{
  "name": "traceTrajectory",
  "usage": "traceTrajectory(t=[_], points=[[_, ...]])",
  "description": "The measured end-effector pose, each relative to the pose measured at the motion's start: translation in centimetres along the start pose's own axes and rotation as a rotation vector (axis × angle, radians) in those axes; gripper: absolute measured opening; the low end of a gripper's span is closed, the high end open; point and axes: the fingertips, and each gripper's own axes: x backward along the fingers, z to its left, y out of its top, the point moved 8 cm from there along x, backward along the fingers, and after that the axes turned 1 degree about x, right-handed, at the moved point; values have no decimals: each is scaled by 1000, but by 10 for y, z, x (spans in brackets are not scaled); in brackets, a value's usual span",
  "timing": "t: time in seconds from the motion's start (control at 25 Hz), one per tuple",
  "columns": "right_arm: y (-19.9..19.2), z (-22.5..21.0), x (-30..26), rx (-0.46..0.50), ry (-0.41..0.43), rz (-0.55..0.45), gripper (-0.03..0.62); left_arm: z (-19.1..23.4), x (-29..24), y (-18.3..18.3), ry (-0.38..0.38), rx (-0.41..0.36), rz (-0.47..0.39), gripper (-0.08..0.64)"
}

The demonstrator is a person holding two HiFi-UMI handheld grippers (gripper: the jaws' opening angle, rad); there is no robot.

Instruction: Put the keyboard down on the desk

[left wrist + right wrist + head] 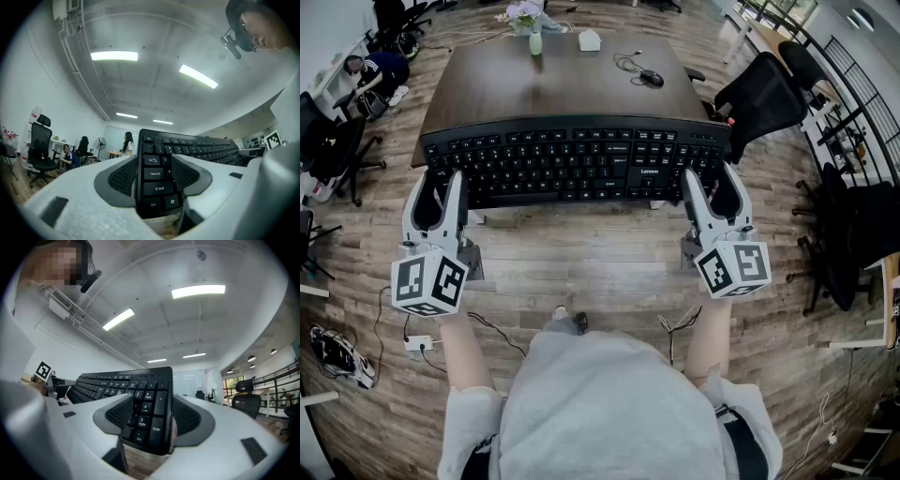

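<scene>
Black keyboard (572, 159) held in front of a dark desk (534, 89)
Left gripper (439, 180) and right gripper (711, 180) clamp its ends; desk's near edge hidden

Keyboard (577, 161) spans both grippers: left end between the jaws of the left gripper (439, 187), right end between the jaws of the right gripper (712, 183), over the near edge of the desk (562, 89). Further back on the desk, a mouse (652, 78) lies ahead of the right gripper; a vase (535, 42) and a small box (590, 40) stand at the far edge. An office chair (759, 94) stands right of the right gripper at the desk's corner, another chair (337, 150) well left of the left gripper.
</scene>
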Motion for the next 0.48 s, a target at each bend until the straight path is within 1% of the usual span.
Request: traceTrajectory(t=[0.48], points=[[-2,-1,-1,-6,-7,14,252,0,-2,0,0,-3,11,229]])
